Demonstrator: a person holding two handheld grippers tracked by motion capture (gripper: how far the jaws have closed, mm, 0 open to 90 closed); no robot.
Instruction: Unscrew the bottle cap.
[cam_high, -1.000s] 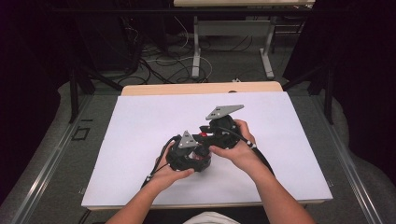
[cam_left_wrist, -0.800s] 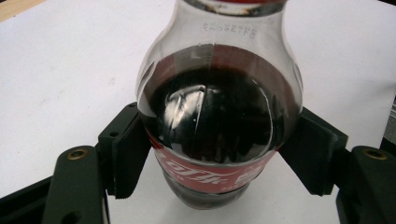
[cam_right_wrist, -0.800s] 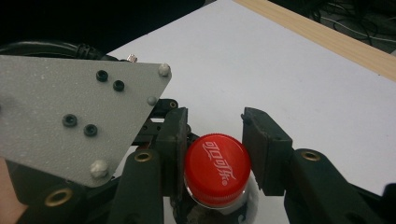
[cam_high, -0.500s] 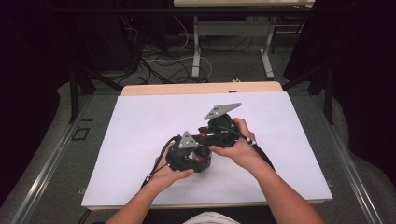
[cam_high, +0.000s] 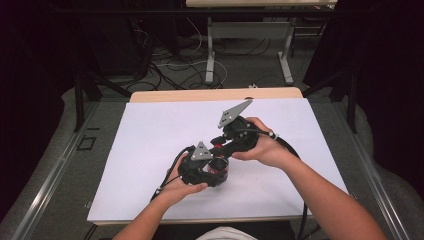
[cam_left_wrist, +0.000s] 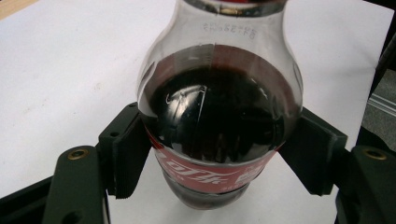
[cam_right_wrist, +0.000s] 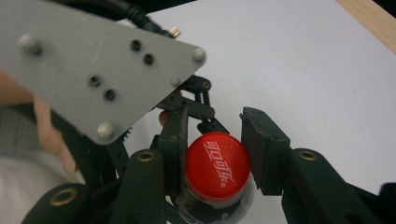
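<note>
Near the front middle of the white table (cam_high: 150, 150), one bottle (cam_left_wrist: 219, 126) of dark cola stands upright, held from two sides. The left gripper (cam_left_wrist: 219, 154) is clamped on the bottle's body, one pad on each side at the red label (cam_left_wrist: 205, 175). The right gripper (cam_right_wrist: 215, 158) comes at it from above, and its jaws are pressed on the red cap (cam_right_wrist: 217, 165), one on each side.

Against the high views from a second and half a second ago, little has shifted: both hands sit in about the same spot, the two grippers still nested together, the right one angled over the left. What has changed is the right grip, whose jaws have just been closing and now pinch the cap with no gap. That likely means the hold is set, body braced below and cap gripped above, so a twist to loosen the cap looks like the step in hand.

By count: one bottle, one cap, two grippers (cam_high: 205, 167) (cam_high: 235, 137), each with a grey plate and a trailing cable, and two hands. Nothing else lies on the table.
</note>
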